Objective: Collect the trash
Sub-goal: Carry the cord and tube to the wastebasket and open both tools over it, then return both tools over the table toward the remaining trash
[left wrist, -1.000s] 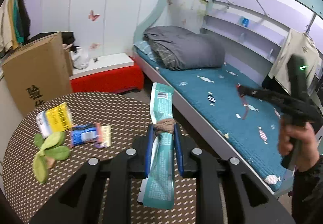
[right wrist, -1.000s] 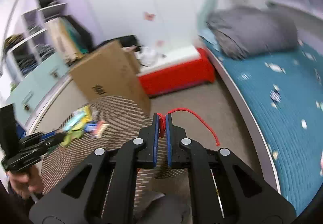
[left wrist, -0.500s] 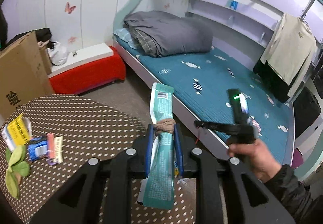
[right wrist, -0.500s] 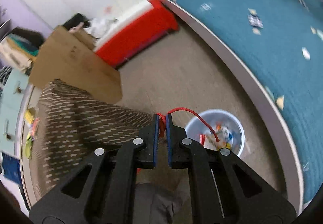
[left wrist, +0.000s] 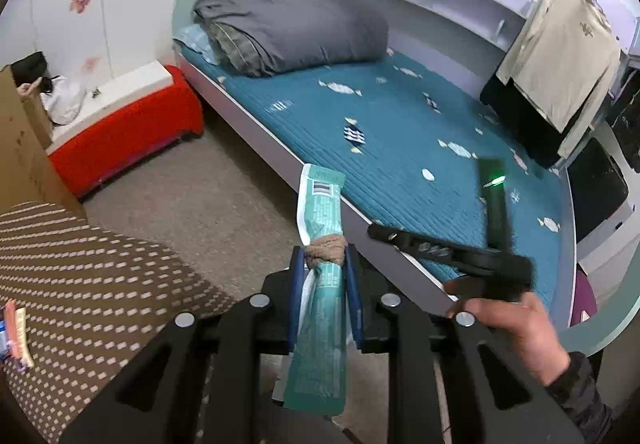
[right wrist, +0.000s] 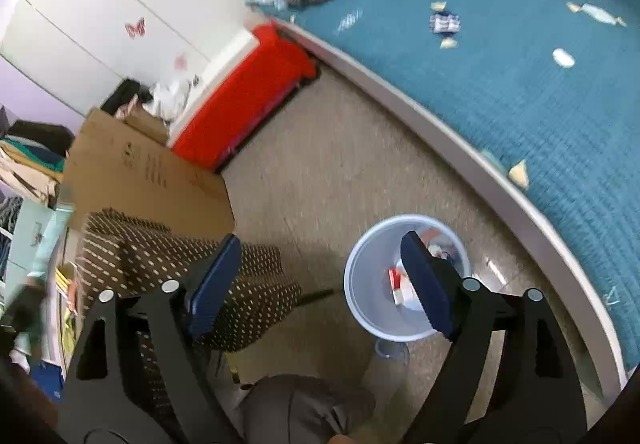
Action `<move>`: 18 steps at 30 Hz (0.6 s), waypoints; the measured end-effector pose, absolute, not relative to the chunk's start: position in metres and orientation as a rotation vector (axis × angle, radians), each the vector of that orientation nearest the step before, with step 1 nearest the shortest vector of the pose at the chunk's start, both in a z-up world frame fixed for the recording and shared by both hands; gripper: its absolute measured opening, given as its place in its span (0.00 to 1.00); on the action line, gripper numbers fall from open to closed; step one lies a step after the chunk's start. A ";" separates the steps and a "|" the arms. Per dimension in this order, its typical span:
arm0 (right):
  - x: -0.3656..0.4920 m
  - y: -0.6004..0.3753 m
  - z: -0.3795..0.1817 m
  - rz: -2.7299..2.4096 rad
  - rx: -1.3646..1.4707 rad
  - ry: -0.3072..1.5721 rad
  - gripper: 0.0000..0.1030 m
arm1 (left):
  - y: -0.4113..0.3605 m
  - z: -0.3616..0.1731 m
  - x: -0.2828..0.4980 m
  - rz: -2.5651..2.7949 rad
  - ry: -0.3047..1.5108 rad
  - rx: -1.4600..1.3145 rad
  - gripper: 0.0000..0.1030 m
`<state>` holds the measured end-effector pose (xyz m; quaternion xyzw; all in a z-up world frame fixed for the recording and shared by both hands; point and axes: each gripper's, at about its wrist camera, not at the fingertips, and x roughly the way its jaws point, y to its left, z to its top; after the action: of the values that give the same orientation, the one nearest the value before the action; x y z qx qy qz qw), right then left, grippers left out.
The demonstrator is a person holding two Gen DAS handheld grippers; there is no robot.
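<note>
The left gripper [left wrist: 322, 264] is clamped on a teal wrapper [left wrist: 320, 324] with a wad of brown paper [left wrist: 326, 250] at the jaw tips. The wrapper stands lengthwise between the 2 pads and projects well beyond them, toward the bed [left wrist: 400, 132]. Below and left of these jaws lies the dotted table [left wrist: 100, 284]; the floor is directly ahead.

The right gripper [right wrist: 320, 280] has its jaws opening, with nothing between the pads. The waste bin [right wrist: 368, 272] sits on the floor just beyond the right-hand pad, which overlaps its rim in this view. Trash already lies inside. The right hand [left wrist: 516, 320] appears to the right of the left jaws.

Risks from this position, as a judgement:
1. The bin does not appear in the left wrist view. Releasing the wrapper now would likely drop it on the floor.
2. The wrapper is long and light. It may catch the bin rim or drift aside if let go from high up.
3. The brown wad may separate from the wrapper on release and fall outside the bin.
4. The 2 grippers are near each other; a collision could occur over the bin.
</note>
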<state>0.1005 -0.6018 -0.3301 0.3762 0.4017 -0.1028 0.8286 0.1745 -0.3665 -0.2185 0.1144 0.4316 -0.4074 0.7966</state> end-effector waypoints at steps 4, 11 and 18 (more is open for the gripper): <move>0.087 -0.613 -0.305 -0.239 0.791 0.780 0.83 | -0.397 -0.240 0.180 -0.892 0.979 0.281 0.19; 0.074 -0.620 -0.277 -0.271 0.787 0.698 0.87 | -0.430 -0.263 0.192 -0.865 0.965 0.354 0.93; 0.064 -0.612 -0.267 -0.270 0.774 0.680 0.94 | -0.406 -0.245 0.195 -0.778 0.919 0.330 0.93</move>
<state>0.0641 -0.6123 -0.2670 0.3690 0.3244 -0.1287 0.8614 0.1955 -0.4062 -0.2450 0.1546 0.4304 -0.3643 0.8112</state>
